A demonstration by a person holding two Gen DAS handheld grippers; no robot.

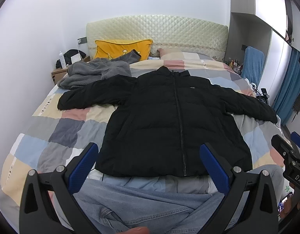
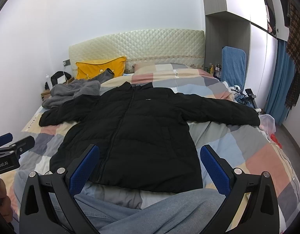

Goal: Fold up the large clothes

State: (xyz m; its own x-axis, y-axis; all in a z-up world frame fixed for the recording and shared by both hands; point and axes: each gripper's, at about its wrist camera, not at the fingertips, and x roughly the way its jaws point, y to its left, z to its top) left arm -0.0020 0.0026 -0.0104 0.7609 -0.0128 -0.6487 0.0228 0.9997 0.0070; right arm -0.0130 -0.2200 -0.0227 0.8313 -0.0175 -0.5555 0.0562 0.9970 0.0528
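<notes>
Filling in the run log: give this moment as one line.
stage: pre-fold | black jacket: flat, zipped, sleeves spread on bed | left claw: open, empty | right claw: open, empty

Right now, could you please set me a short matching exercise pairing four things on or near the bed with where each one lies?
Things:
1. black jacket
2. grey fleece
3. yellow pillow
4. blue towel

Places:
A. against the headboard
B. draped over a stand at the bed's right side
C. spread flat mid-bed, sleeves out
D. bunched at the bed's left edge

Pairs: 1-C, 2-D, 3-A, 4-B
</notes>
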